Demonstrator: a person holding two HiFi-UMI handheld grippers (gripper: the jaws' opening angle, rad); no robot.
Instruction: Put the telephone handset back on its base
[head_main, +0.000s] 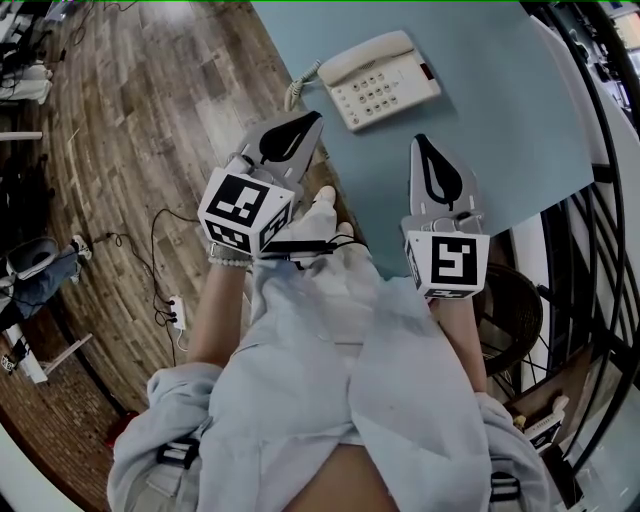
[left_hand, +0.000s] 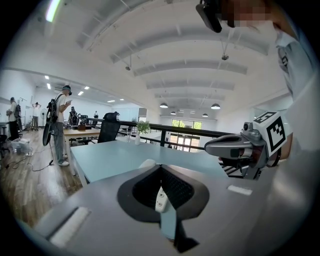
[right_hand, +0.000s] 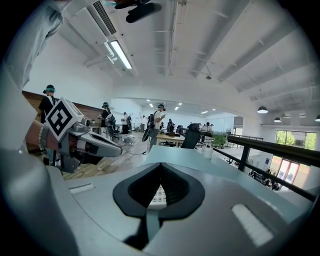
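Observation:
A beige telephone base (head_main: 388, 92) with a keypad sits on the pale blue table (head_main: 500, 130), far centre. Its handset (head_main: 365, 57) lies along the base's far edge, and a coiled cord (head_main: 296, 90) hangs off at the left. My left gripper (head_main: 308, 120) hovers at the table's near-left edge, shut and empty, short of the phone. My right gripper (head_main: 421, 142) is held over the table's near edge below the phone, also shut and empty. In the right gripper view the keypad (right_hand: 158, 196) shows through the jaw opening. A sliver of the phone (left_hand: 160, 199) shows likewise in the left gripper view.
Wooden floor lies left of the table, with a power strip (head_main: 178, 313) and cables. A black railing (head_main: 590, 250) and a round wicker seat (head_main: 512, 300) are at the right. Several people stand by desks in the background (left_hand: 59, 127).

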